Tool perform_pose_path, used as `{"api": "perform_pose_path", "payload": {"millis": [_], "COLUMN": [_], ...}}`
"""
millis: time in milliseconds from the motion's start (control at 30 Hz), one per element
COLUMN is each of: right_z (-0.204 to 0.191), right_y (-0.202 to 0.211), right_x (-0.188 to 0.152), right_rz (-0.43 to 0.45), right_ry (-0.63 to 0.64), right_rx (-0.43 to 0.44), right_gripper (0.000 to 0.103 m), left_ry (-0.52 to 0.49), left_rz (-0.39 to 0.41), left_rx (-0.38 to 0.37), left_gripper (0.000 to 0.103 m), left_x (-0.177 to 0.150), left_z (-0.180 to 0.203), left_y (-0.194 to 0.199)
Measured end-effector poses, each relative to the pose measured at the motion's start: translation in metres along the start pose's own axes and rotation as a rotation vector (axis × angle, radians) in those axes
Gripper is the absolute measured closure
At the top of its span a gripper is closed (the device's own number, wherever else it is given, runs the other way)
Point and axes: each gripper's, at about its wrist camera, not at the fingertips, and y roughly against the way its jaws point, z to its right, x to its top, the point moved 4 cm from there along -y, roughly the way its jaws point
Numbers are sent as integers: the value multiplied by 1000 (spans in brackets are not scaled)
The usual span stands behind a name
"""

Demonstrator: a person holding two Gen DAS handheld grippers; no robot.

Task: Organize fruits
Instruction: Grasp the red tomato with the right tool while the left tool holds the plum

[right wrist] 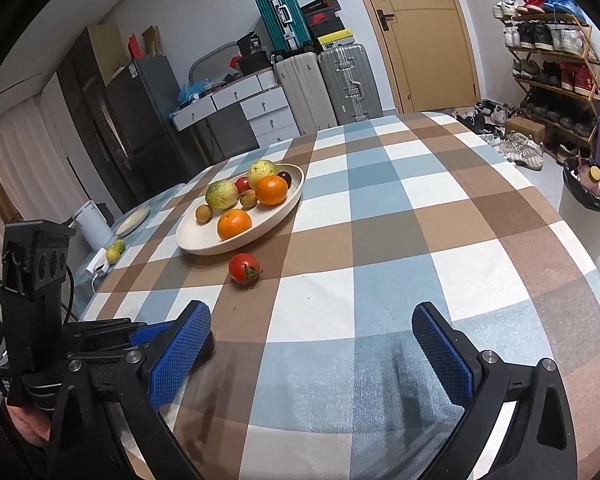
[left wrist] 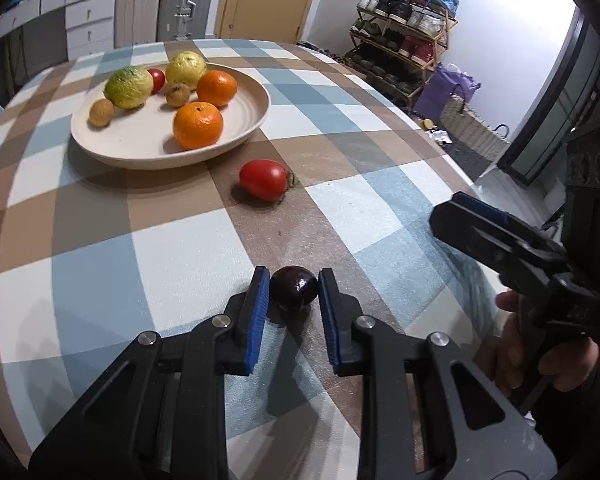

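On the checked tabletop (left wrist: 148, 248), near its front edge, the left gripper (left wrist: 294, 290) was clenched on a dark plum (left wrist: 294, 289); both blue pads (left wrist: 260, 312) pressed the fruit's sides while it rested on the cloth. The right gripper (right wrist: 312, 344) was released, its pads set wide apart with only bare cloth between them. It hovered just to the right of the left gripper, close to the tabletop's right edge.

Open room for moving:
- A broad band of bare cloth lay between the plum and the plate (left wrist: 236, 136).
- The right half of the tabletop, seen from the right wrist camera, carried nothing up to its far edge.

Things in the way:
- A red tomato (left wrist: 265, 179) lay on the cloth between the plum and the plate, near the plate's front rim but not touching it.
- The plate sat toward the far left of the tabletop. It held two oranges (left wrist: 198, 125), two yellow-green fruits (left wrist: 127, 87), a small red fruit (left wrist: 157, 80) and two small brown fruits (left wrist: 101, 112). The front left part of the plate was bare.
- A second dark fruit (right wrist: 286, 178) sat at the plate's far rim, visible from the right wrist camera only.

Beyond the tabletop's edges stood suitcases (right wrist: 340, 84), a white drawer unit (right wrist: 260, 112), a door (right wrist: 428, 32), a shoe rack (right wrist: 552, 64) and a waste bin (right wrist: 588, 196).
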Motion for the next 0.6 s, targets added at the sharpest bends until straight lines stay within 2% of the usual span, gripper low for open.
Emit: {"api": "perform_pose_path", "payload": {"millis": [133, 300, 600], "right_z": [0, 0, -23], "right_y": [-3, -14, -42], "right_x": [0, 1, 8], "right_rz": [-16, -79, -153], "right_ry": [-1, -25, 7], "right_rx": [-7, 57, 122], "right_gripper": [0, 0, 0], "left_ry": [9, 20, 54], "left_rz": [11, 53, 116], "left_rx": [-23, -27, 27], "left_gripper": [81, 81, 81], "left_x": [0, 3, 7], "left_z": [-4, -15, -58], "left_y": [5, 23, 60]}}
